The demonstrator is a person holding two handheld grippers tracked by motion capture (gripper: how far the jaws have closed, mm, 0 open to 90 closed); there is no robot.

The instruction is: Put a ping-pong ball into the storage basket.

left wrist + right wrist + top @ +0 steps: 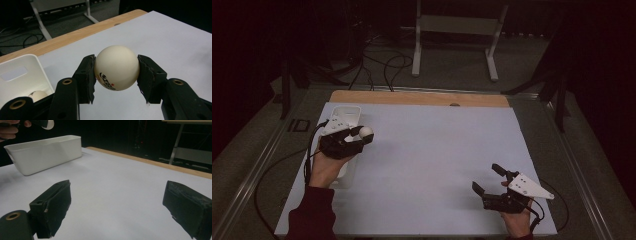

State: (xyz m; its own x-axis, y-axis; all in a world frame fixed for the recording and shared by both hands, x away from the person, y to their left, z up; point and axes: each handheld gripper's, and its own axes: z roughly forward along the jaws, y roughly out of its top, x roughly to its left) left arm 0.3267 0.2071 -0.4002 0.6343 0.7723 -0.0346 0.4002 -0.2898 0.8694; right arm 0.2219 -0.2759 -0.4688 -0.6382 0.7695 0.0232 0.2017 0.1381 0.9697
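White and round, the ball (117, 67) sits pinched between the two black pads of the left claw (116, 75), one pad pressed on each side, with dark printed marks on its lower front. In the high view the left claw (354, 141) holds the ball (366, 132) up at the left side of the table (432, 165), just beside a white bin (346, 114) that stands along the table's left edge. The left gripper view looks past the claw into that bin (22, 72), where a second ball (38, 95) lies on the bottom.

The right claw (490, 179) rests near the table's front right corner, well apart from the left one, its jaws spread wide with nothing between them. In the right gripper view its two pads (58, 202) frame bare pale table (117, 195), and the bin (45, 153) stands farther off at the upper left.
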